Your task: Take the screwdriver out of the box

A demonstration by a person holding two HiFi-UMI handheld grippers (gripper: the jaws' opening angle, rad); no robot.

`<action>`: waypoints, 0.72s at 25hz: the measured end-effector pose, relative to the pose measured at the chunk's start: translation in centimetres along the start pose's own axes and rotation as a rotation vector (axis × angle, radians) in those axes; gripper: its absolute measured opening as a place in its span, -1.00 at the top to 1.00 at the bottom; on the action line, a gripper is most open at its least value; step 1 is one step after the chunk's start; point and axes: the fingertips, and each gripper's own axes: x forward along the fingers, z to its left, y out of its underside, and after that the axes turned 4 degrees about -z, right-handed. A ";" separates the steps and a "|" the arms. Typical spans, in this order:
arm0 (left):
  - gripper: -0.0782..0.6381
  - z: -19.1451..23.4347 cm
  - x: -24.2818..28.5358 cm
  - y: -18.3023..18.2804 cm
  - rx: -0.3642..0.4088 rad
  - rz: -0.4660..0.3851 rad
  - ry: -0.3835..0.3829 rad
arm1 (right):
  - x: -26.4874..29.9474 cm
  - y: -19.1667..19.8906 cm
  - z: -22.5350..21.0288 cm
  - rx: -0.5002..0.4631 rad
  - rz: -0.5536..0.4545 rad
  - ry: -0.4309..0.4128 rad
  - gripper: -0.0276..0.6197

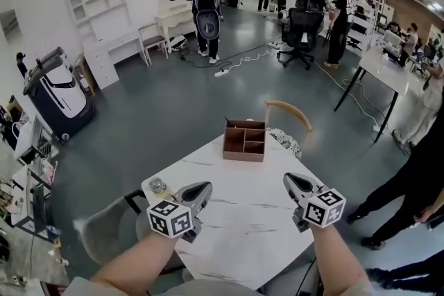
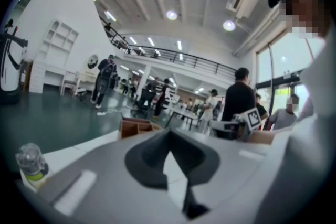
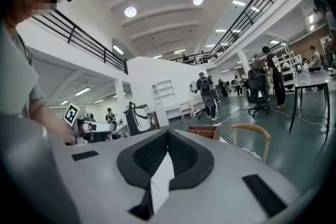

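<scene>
A brown wooden box (image 1: 244, 141) with several compartments stands at the far end of the white marble table (image 1: 243, 218). It also shows small in the left gripper view (image 2: 137, 126) and the right gripper view (image 3: 203, 131). No screwdriver can be made out in any view. My left gripper (image 1: 206, 185) hovers over the near left of the table, well short of the box, its jaws meeting at the tip (image 2: 169, 132) with nothing between them. My right gripper (image 1: 286, 178) is level with it on the right, jaws likewise together and empty (image 3: 168, 132).
A small clear bottle (image 1: 157, 186) stands by the table's left edge, close to the left gripper (image 2: 30, 162). A wooden chair (image 1: 290, 111) stands behind the box. A person's dark-clothed legs (image 1: 409, 184) are at the right of the table. Other people, desks and an office chair stand far back.
</scene>
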 end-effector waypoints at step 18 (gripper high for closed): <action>0.77 9.2 9.6 2.3 -0.031 0.012 0.095 | 23.0 0.4 -4.2 -0.180 0.179 -0.019 0.89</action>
